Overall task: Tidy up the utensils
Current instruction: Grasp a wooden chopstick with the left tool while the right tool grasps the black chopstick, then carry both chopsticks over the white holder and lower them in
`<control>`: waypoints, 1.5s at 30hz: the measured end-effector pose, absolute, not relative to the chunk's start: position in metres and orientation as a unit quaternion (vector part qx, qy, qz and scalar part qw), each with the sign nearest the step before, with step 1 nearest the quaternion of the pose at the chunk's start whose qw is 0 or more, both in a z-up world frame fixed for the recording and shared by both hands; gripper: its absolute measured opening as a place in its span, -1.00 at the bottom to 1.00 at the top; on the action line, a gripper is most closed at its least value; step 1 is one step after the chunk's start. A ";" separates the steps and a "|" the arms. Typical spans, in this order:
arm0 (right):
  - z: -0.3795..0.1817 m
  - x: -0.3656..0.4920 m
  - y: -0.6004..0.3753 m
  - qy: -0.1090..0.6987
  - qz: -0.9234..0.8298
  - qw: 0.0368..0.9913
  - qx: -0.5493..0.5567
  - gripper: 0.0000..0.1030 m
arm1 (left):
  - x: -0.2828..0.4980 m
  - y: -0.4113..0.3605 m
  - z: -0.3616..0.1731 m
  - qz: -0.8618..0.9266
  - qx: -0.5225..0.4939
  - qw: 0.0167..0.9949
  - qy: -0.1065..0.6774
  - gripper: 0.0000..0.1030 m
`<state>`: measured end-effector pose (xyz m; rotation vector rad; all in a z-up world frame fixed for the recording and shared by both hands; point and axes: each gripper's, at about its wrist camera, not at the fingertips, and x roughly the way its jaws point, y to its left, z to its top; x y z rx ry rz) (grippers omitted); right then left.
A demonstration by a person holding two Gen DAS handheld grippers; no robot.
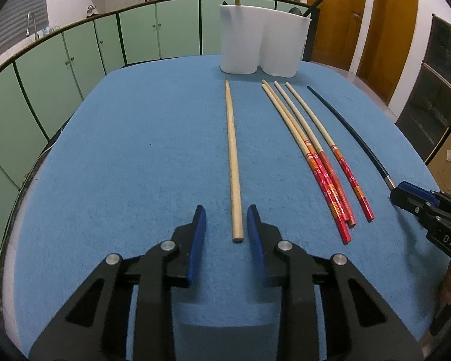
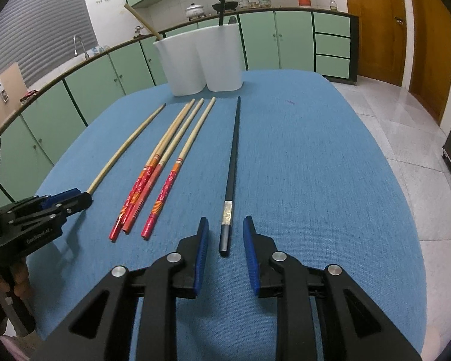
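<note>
A plain wooden chopstick (image 1: 233, 156) lies on the blue cloth; my left gripper (image 1: 225, 213) is open with its near end between the jaws, not touching. A black chopstick (image 2: 232, 162) lies to the right; my right gripper (image 2: 225, 225) is open around its near end. Between them lie several red-handled chopsticks (image 1: 321, 162) (image 2: 162, 168). A white two-cup holder (image 1: 263, 39) (image 2: 200, 60) stands at the far edge with one wooden and one black chopstick upright in it. The right gripper shows in the left view (image 1: 406, 194), the left one in the right view (image 2: 72, 200).
The blue-covered table (image 1: 135, 150) (image 2: 330, 165) ends just behind the holder and rounds off at both sides. Green kitchen cabinets run behind and to the left. A tiled floor and wooden doors are to the right.
</note>
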<state>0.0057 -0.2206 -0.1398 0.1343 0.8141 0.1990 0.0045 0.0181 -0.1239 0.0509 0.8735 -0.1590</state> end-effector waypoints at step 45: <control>0.016 0.011 -0.260 0.242 0.113 0.962 0.049 -0.88 | -0.005 0.012 0.039 -0.104 0.027 0.957 0.269 -0.89</control>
